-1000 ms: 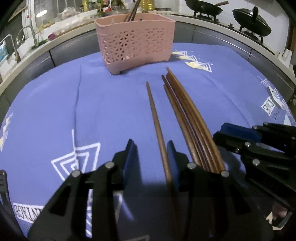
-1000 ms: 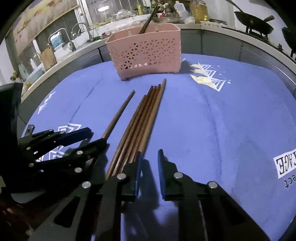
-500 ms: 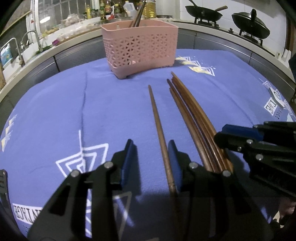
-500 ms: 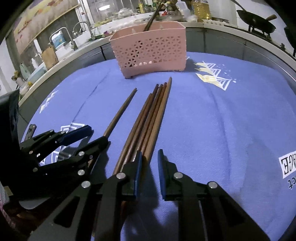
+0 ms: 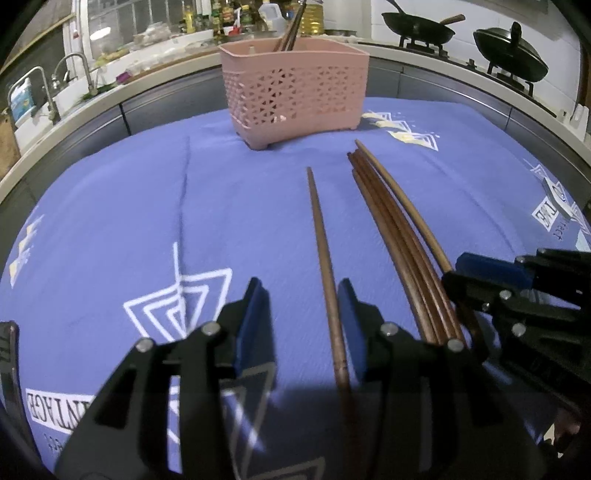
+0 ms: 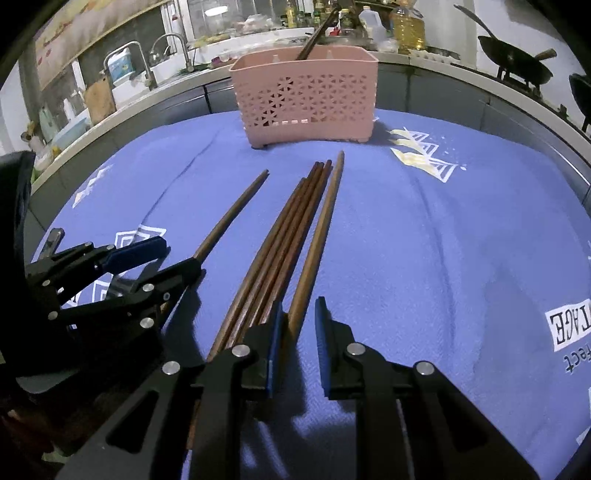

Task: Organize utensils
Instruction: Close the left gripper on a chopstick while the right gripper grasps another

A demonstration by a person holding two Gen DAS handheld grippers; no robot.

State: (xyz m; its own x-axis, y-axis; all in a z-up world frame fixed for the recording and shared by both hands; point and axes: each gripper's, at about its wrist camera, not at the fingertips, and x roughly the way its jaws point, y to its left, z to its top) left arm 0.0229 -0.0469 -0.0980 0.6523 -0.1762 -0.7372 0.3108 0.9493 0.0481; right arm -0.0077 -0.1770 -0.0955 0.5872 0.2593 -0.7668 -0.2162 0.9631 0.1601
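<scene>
A pink perforated basket (image 5: 295,92) stands at the far side of the blue cloth, with chopsticks leaning inside; it also shows in the right wrist view (image 6: 306,99). A single brown chopstick (image 5: 321,243) lies on the cloth, its near end between the open fingers of my left gripper (image 5: 301,321). A bundle of several chopsticks (image 5: 399,236) lies to its right. In the right wrist view my right gripper (image 6: 298,332) is open around the near end of the bundle's rightmost chopstick (image 6: 317,236); the rest of the bundle (image 6: 280,236) lies left of it. The left gripper (image 6: 162,254) shows at left.
The blue cloth (image 5: 129,221) with white prints covers the table. Behind it runs a kitchen counter with a sink (image 6: 147,70), bottles (image 6: 406,26), and woks on a stove (image 5: 417,33). The right gripper (image 5: 517,291) sits close at right in the left wrist view.
Both grippers have drawn back slightly toward the near ends of the chopsticks. The right gripper now straddles the rightmost chopstick of the bundle. Chopsticks have not moved.
</scene>
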